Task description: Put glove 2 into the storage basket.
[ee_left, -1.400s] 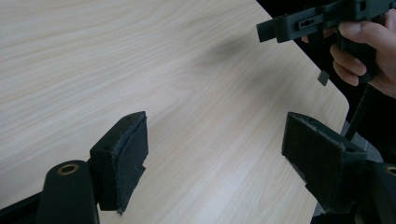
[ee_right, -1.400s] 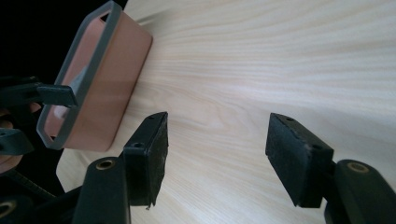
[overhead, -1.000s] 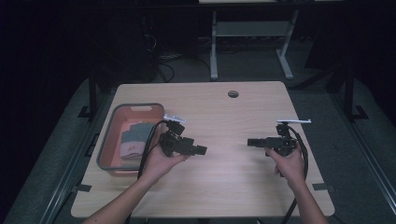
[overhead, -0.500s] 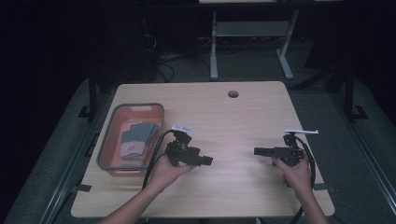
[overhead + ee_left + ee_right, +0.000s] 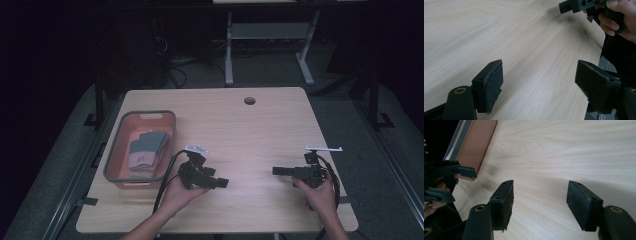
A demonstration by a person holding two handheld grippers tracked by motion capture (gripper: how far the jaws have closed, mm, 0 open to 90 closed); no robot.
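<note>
- Risk 1: the 2 grippers face each other, tips inward, low over the bare table [image 5: 250, 130] in the lower half of the high view. If both push toward the centre together, I judge the tips could knock.
- Risk 2: the only things to work on, the folded cloths [image 5: 145, 148], lie inside the pink bin [image 5: 116, 150] at the left of the high view, just beside the left gripper [image 5: 220, 183]. Its cable loops close to the bin's near corner, so a quick swing could snag the rim and drag the bin.
- Risk 3: the right gripper [image 5: 278, 171] sits well apart from the bin, at the lower right. A reach across would cross the other hand's path.
- Left gripper: in its own view [image 5: 539, 83] the jaws stand wide, with nothing but wood grain between the pads [image 5: 495, 83].
- Right gripper: in its own view [image 5: 540, 203] the jaws stand wide too, empty, hovering over the tabletop without touching it.
</note>
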